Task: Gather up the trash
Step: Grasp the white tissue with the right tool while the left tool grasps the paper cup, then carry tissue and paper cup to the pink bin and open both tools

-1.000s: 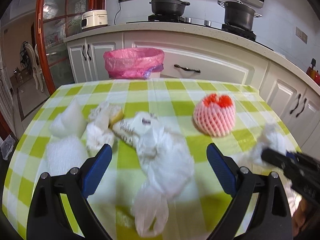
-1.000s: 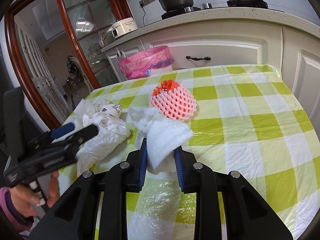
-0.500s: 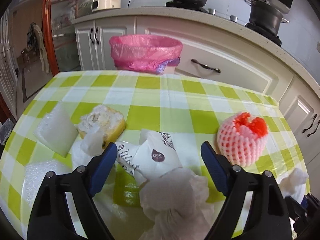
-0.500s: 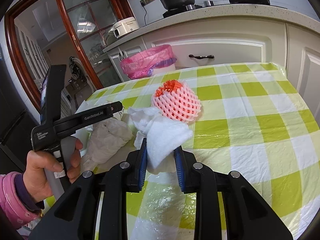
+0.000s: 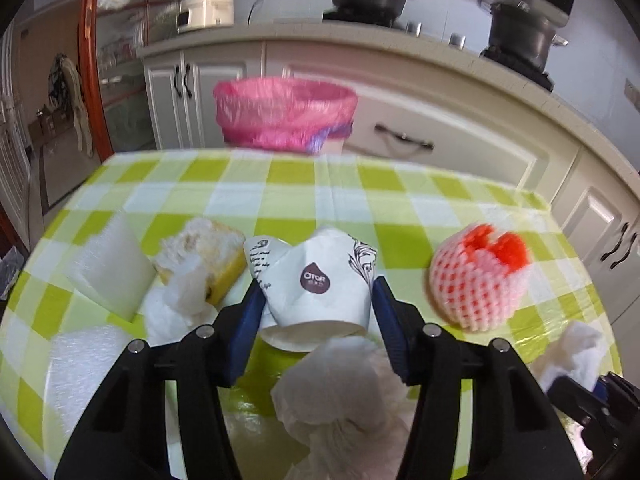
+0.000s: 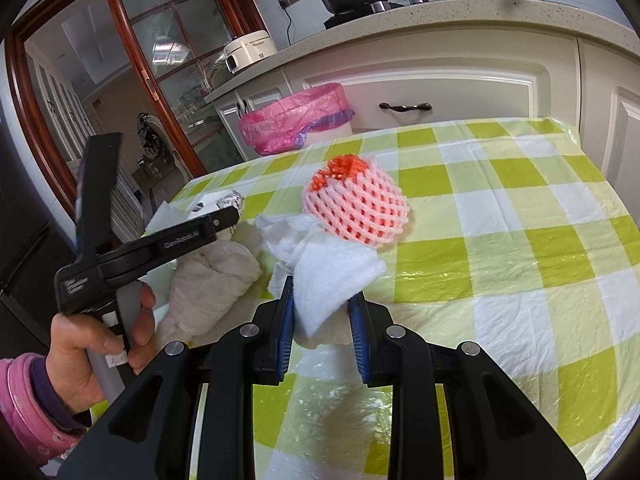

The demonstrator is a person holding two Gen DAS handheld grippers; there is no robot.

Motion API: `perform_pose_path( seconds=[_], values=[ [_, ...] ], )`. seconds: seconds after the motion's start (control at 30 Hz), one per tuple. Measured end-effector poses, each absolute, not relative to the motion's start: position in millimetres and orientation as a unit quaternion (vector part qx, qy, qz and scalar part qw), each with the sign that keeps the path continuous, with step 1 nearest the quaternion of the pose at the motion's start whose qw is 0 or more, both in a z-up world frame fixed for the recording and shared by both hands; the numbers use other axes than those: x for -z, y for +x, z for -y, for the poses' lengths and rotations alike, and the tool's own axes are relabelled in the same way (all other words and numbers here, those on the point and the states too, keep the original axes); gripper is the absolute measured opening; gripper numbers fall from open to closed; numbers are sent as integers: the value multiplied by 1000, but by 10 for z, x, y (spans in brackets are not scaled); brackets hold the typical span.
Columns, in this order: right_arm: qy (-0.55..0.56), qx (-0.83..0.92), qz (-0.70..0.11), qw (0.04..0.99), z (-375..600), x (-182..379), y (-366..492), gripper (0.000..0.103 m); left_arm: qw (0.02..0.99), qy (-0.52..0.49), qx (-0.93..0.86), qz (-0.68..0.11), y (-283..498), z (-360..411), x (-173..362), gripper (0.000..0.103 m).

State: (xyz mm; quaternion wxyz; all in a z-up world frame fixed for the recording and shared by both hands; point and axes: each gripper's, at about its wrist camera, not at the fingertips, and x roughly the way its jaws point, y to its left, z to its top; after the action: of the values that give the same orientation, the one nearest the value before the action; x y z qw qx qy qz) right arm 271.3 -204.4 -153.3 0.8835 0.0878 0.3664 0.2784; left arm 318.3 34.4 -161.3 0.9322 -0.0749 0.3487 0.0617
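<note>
Left tool: its blue fingers are set against both sides of a crumpled white paper cup with a brown logo; a closed hold on it is seen.
Right tool: closed on a folded white foam sheet, which is held above the tabletop.
Tabletop: a green-and-white checked plastic cloth is spread over it; its right half is seen bare up to the far edge.
Pink foam fruit net: placed mid-tabletop, just beyond the held sheet.
Other trash: crumpled white tissue lies just behind the cup; a yellow sponge piece and a white foam block are seen towards the left edge.
Pink-lined trash bin: placed beyond the far edge, against the white cabinets.
</note>
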Motion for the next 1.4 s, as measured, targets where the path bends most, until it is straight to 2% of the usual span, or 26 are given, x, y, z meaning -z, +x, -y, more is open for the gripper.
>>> perform_pose_path(
  seconds=[0.57, 1.03, 1.4],
  values=[
    [75, -301, -302, 901, 1891, 991, 2364, 25, 972, -28, -43, -228, 2193, -189, 747, 54],
    [47, -317, -277, 906, 1559, 722, 2202, 25, 979, -26, -40, -198, 1634, -338, 598, 54],
    [36, -327, -264, 907, 1211, 529, 2522, 25, 980, -36, -47, -188, 1786, -616, 469, 54]
  ],
)
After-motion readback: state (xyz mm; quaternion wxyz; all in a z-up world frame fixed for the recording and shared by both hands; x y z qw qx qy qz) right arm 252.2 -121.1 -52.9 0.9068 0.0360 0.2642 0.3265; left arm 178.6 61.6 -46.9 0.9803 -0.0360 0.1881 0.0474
